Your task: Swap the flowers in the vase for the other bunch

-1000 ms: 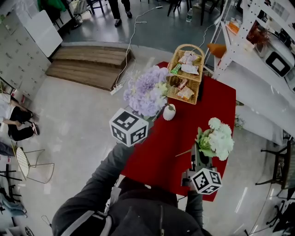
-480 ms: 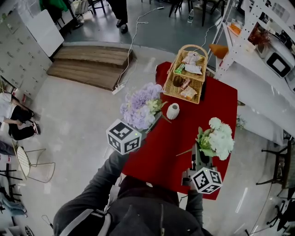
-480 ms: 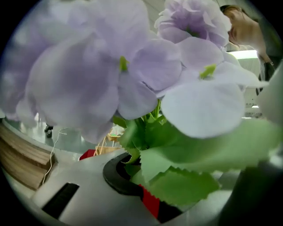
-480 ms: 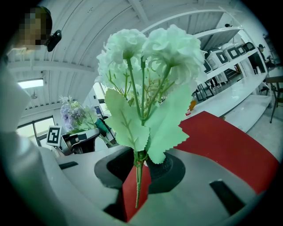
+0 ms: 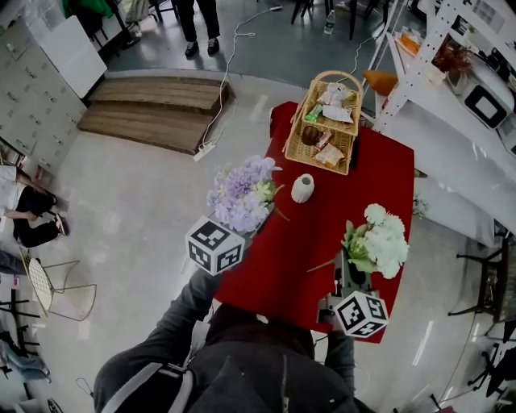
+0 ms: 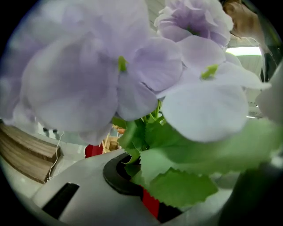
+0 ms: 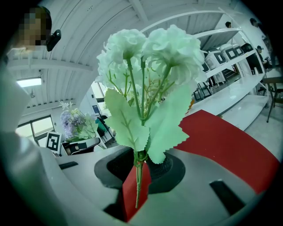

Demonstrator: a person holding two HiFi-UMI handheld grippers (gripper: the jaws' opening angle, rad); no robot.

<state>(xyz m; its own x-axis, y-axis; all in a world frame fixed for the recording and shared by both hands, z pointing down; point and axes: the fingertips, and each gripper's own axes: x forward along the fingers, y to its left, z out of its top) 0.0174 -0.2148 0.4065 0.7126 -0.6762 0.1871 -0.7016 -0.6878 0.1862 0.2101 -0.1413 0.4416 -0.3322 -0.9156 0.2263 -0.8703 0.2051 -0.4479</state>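
Note:
My left gripper (image 5: 242, 228) is shut on the stems of a purple flower bunch (image 5: 239, 193), held over the red table's (image 5: 282, 266) left edge, left of the small white vase (image 5: 302, 188). The vase stands upright with nothing in it. In the left gripper view the purple blooms (image 6: 110, 66) fill the frame and green leaves (image 6: 177, 185) hide the jaws' gap. My right gripper (image 5: 348, 278) is shut on a white flower bunch (image 5: 377, 240) above the table's near right part. Its thin stems (image 7: 138, 176) are pinched between the jaws, with the blooms (image 7: 150, 48) upright.
A wicker basket (image 5: 325, 121) of packets sits at the table's far end, behind the vase. A white shelf rack (image 5: 451, 89) runs along the right. Wooden steps (image 5: 153, 113) and a cable lie on the floor at left. A person's legs (image 5: 197, 24) stand far off.
My left gripper has carried the purple bunch away from the vase, down and toward the table's left edge. The right gripper and white bunch have stayed put.

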